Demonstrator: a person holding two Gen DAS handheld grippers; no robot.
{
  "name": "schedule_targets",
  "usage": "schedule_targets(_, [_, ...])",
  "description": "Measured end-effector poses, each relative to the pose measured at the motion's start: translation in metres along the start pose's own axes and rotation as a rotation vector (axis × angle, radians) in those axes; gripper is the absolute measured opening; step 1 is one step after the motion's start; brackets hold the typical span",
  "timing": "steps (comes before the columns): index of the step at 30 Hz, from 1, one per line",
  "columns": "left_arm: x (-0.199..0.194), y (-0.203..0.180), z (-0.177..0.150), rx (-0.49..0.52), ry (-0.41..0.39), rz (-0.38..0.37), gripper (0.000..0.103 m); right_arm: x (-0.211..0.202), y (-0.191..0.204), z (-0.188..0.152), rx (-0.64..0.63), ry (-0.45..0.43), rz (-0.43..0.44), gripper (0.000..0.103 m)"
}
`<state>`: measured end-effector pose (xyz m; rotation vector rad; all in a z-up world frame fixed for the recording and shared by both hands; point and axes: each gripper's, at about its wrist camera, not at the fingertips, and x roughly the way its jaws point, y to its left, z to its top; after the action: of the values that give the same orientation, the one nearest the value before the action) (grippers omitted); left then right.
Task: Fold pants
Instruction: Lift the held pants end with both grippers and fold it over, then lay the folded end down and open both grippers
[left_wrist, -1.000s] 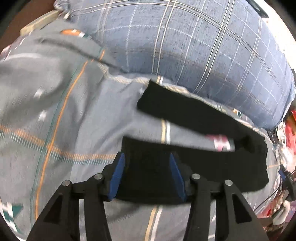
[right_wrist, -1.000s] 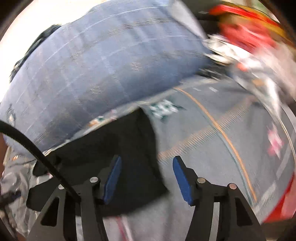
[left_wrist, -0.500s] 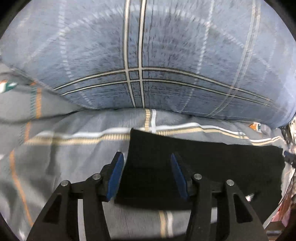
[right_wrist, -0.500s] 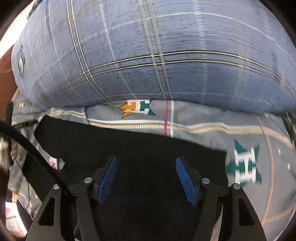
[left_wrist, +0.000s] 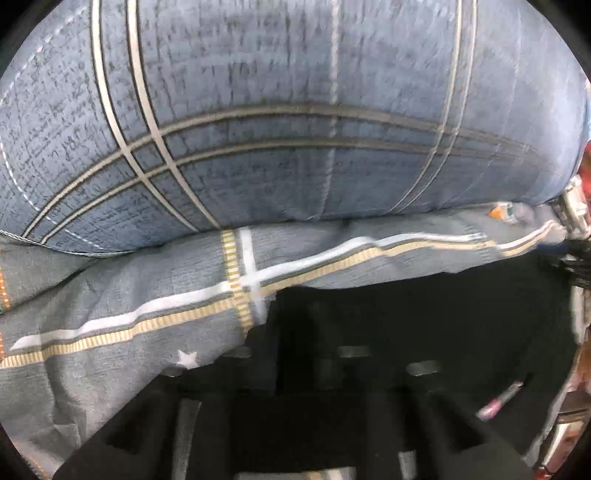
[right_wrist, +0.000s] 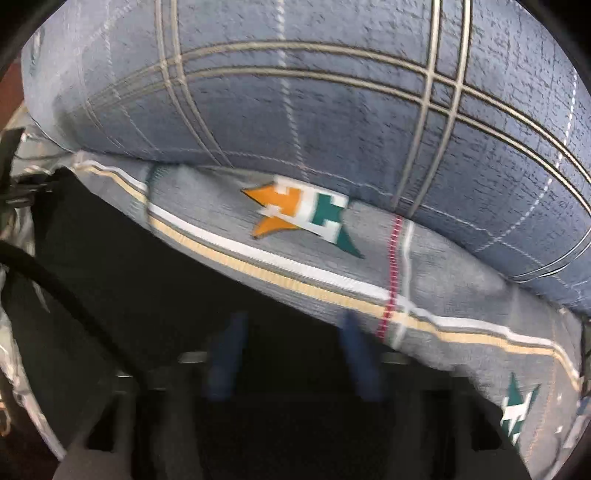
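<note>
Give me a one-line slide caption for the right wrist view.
Right gripper closing over the black pants on a grey patterned bedsheet, below a blue plaid pillow.

Pants (left_wrist: 424, 325): black cloth, matt, soft, no sheen; bed sheet (left_wrist: 122, 306): grey woven cloth, matt, fine ribbed weave, printed cream and white stripes; pillow (left_wrist: 295, 110): blue plaid cloth, coarser crinkled texture, matt; right gripper (right_wrist: 291, 354): black matt plastic frame, fingers (right_wrist: 225, 354) faced with blue rubbery pads, small bright metal screw heads; left gripper (left_wrist: 325, 365): same black matt plastic, blurred; cable (right_wrist: 55, 284): black, slightly glossy sheath.
</note>
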<state>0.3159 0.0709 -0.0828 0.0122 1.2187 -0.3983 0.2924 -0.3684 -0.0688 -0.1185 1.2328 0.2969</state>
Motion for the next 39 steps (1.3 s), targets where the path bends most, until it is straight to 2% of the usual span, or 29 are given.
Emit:
schedule_targets(1, [-0.005,0.001,0.000,0.000,-0.015,-0.002,0.012,-0.003,0.002,-0.001,0.006,-0.004,0.007,0.006])
schedule_targets(4, [-0.024,0.008,-0.001,-0.001,-0.069,0.021,0.012,-0.010,0.010,-0.004,0.004,-0.024,-0.018,0.006])
schedule_targets(7, [-0.051,0.012,-0.003,-0.014,-0.141,0.034,0.012,-0.028,0.016,-0.006,0.028,-0.080,-0.027,0.006])
schedule_targets(9, [-0.072,-0.017,-0.017,-0.006,-0.192,0.060,0.012,-0.042,0.019,-0.008,0.040,-0.112,-0.028,0.006])
schedule_targets(14, [-0.117,-0.039,-0.034,0.012,-0.318,0.112,0.012,-0.083,0.034,-0.029,0.057,-0.191,-0.051,0.005])
schedule_targets(18, [-0.148,-0.051,-0.068,0.052,-0.384,0.138,0.012,-0.115,0.047,-0.061,0.086,-0.245,-0.028,0.005])
schedule_targets(20, [-0.151,-0.065,-0.085,0.073,-0.411,0.156,0.012,-0.127,0.055,-0.087,0.102,-0.262,-0.001,0.005])
schedule_targets(23, [-0.160,-0.074,-0.128,0.124,-0.447,0.216,0.012,-0.135,0.062,-0.122,0.125,-0.266,0.038,0.005])
schedule_targets(25, [-0.160,-0.081,-0.151,0.156,-0.463,0.246,0.012,-0.131,0.071,-0.153,0.149,-0.258,0.074,0.005])
schedule_targets(29, [-0.166,-0.087,-0.218,0.177,-0.474,0.275,0.012,-0.114,0.086,-0.209,0.209,-0.222,0.136,0.005])
schedule_targets(33, [-0.161,-0.079,-0.266,0.177,-0.430,0.307,0.012,-0.093,0.089,-0.250,0.280,-0.186,0.161,0.001])
schedule_targets(36, [-0.160,-0.061,-0.294,0.116,-0.383,0.289,0.012,-0.088,0.089,-0.271,0.315,-0.170,0.151,0.002])
schedule_targets(39, [-0.168,-0.036,-0.316,0.003,-0.358,0.274,0.013,-0.099,0.088,-0.281,0.340,-0.192,0.101,0.002])
